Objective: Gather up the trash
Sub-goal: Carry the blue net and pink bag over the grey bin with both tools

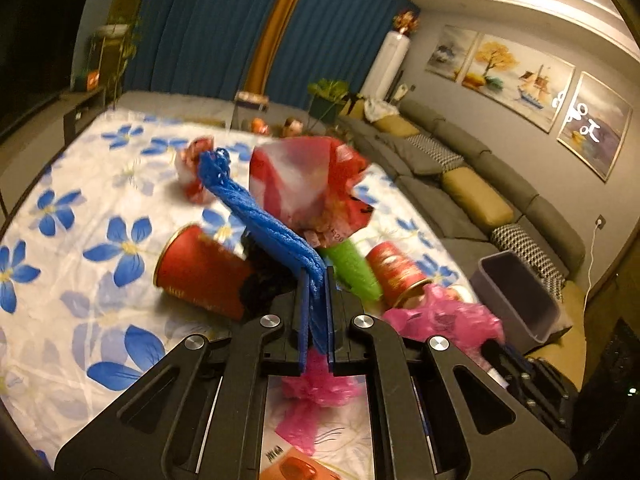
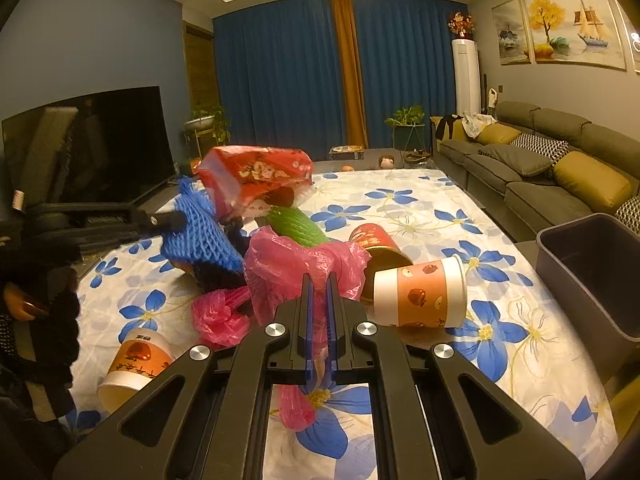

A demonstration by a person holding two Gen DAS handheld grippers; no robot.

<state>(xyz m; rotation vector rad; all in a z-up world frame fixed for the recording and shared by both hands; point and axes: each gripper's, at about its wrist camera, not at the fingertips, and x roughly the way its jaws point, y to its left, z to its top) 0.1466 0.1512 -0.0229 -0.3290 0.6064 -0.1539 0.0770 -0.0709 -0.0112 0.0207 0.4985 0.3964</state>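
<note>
Left wrist view: left gripper (image 1: 318,280) clamped on blue foam net (image 1: 256,216) above the floral tablecloth (image 1: 80,208), while right gripper (image 2: 320,280) pinches pink plastic bag (image 2: 296,260) near grey bin (image 2: 592,272).

Home living room: long grey sectional sofa (image 2: 532,168) with mustard cushions, flat-screen TV (image 2: 92,144) opposite, blue floor-length curtains (image 2: 288,72), framed paintings (image 1: 516,76) on wall, potted plants (image 2: 404,120), standing air conditioner (image 2: 466,76), recessed ceiling lights.
</note>
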